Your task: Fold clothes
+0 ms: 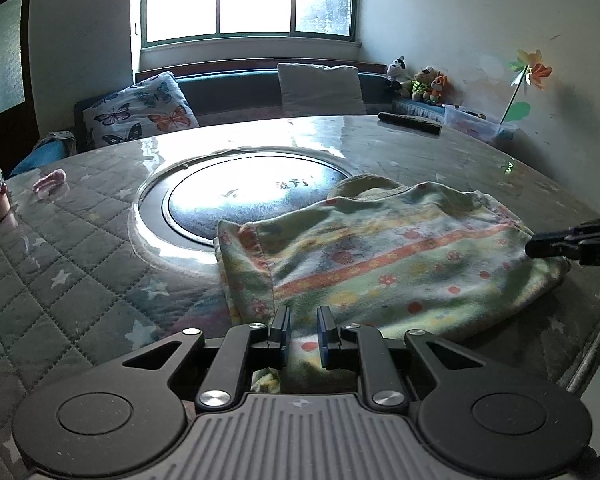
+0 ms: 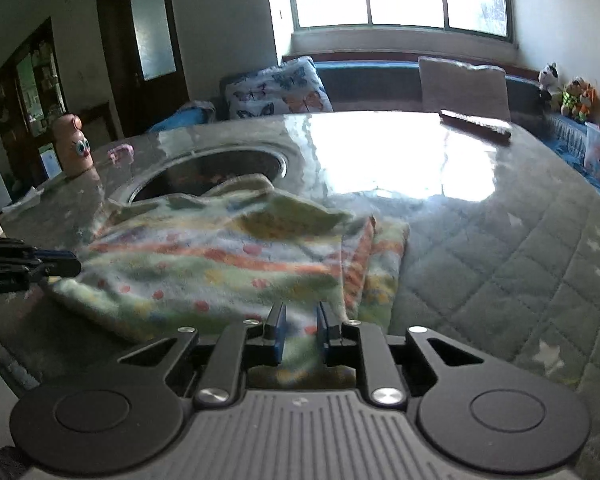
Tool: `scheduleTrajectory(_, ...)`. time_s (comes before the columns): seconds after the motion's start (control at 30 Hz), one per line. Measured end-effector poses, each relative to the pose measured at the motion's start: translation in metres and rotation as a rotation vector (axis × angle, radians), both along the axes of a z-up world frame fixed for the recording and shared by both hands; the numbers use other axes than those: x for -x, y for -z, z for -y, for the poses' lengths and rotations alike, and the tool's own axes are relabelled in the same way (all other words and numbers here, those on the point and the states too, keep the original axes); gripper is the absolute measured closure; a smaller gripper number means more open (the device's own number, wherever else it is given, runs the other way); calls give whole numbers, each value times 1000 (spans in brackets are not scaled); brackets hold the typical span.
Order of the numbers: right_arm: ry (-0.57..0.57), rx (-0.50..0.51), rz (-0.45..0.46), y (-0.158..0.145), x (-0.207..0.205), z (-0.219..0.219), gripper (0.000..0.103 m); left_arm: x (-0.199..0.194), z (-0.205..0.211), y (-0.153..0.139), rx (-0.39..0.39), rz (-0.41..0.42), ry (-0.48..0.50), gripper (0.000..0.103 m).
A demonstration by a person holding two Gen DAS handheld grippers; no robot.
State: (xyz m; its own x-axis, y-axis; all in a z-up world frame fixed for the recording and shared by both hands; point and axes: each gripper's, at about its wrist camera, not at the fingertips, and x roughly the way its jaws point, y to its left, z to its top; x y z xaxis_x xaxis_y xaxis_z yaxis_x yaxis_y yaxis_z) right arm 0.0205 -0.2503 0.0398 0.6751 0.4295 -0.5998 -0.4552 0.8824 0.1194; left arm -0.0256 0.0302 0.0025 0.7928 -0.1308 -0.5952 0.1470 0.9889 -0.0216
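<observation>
A folded fleece garment (image 1: 380,252), green and white with an orange stripe and red flowers, lies on the round table; it also shows in the right wrist view (image 2: 228,264). My left gripper (image 1: 303,330) sits at its near left edge, jaws slightly apart with cloth between them. My right gripper (image 2: 300,330) sits at the garment's near right part, jaws also slightly apart over cloth. Each gripper's tip shows in the other view, the right gripper (image 1: 540,246) at the garment's right end and the left gripper (image 2: 66,262) at its left end.
The table has a quilted star cover (image 1: 60,264) under clear plastic and a round glass turntable (image 1: 244,196). A pink bottle (image 2: 74,144), a small pink item (image 1: 52,180) and a dark remote (image 1: 410,122) lie on it. Cushions (image 1: 140,112) and toys (image 1: 424,80) line the bench behind.
</observation>
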Motion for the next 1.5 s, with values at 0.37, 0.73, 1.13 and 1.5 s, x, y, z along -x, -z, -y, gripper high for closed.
scheduleTrajectory(0.37,-24,-14,-14,2,-25,-13,83,-20,-5,-2,-7,-11,-19,85)
scheduleTrajectory(0.73,-112,-38,-6,1,-74,-56,83,-64,-17,-1,-9,-23,-67,85)
scheduleTrajectory(1.13,-44,-58,-23,5,-96,-51,83,-79,-22,-2,-17,-16,-78,83)
scheduleTrajectory(1.5,38,-51,-10,4,-95,-21,83,-82,-14,-9,-29,-3,-58,83)
